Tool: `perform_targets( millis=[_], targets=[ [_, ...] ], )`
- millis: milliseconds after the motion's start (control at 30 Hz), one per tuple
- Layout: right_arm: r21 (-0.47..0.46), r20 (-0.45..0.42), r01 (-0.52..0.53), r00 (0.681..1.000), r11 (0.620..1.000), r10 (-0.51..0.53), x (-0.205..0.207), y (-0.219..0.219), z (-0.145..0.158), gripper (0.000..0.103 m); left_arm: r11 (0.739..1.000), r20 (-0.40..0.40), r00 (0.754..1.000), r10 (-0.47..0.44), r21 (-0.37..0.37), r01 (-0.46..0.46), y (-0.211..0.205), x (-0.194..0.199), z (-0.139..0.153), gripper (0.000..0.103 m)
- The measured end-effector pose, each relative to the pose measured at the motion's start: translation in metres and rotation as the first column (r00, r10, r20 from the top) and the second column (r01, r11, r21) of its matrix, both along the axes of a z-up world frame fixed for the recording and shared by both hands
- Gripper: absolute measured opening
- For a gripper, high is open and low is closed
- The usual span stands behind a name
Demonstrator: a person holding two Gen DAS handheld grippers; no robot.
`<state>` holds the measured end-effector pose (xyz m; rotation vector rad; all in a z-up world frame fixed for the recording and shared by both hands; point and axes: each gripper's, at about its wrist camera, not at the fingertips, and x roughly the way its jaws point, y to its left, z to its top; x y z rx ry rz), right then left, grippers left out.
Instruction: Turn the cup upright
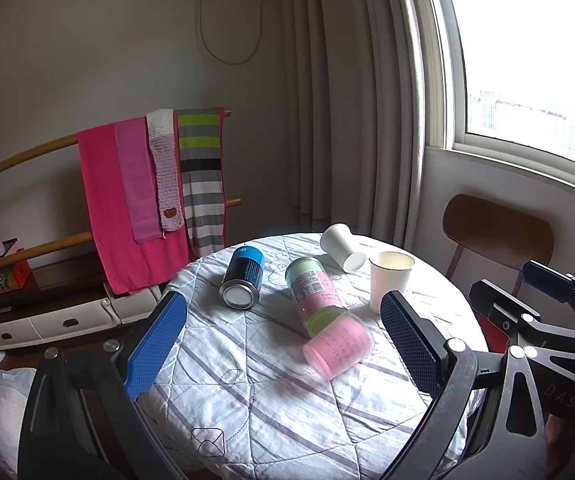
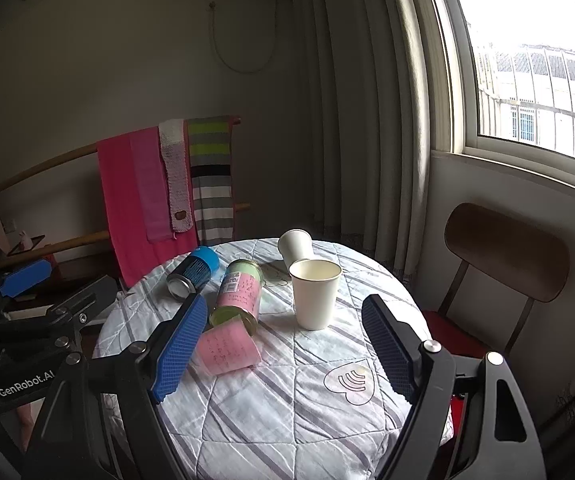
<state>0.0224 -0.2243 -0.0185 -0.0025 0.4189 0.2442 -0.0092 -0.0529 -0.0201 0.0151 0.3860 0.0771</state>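
One white paper cup (image 1: 341, 247) lies on its side at the far edge of the round counter (image 1: 271, 396), which a quilted striped cloth covers; its bottom faces me. Just beside it a second paper cup (image 2: 314, 293) stands upright, and I cannot see if something is inside. Near them lie a dark metal can (image 1: 243, 278), a green and pink cylinder jar (image 1: 314, 292) and a pink plastic cup (image 1: 337, 347). My left claw (image 1: 283, 350) and right claw (image 2: 285, 350) are both spread wide, holding nothing. A wooden chair (image 2: 505, 254) is partly cut off.
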Motion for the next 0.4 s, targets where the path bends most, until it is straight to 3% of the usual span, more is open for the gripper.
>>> perform_targets(
  millis=[400],
  targets=[
    [0.0, -0.012, 0.012, 1.0, 1.0, -0.012, -0.0017, -0.0033, -0.0016, 0.081, 1.0, 0.004, 1.0, 0.008, 0.021, -0.008, -0.001, 0.0013, -0.0004, 0.099]
  ],
)
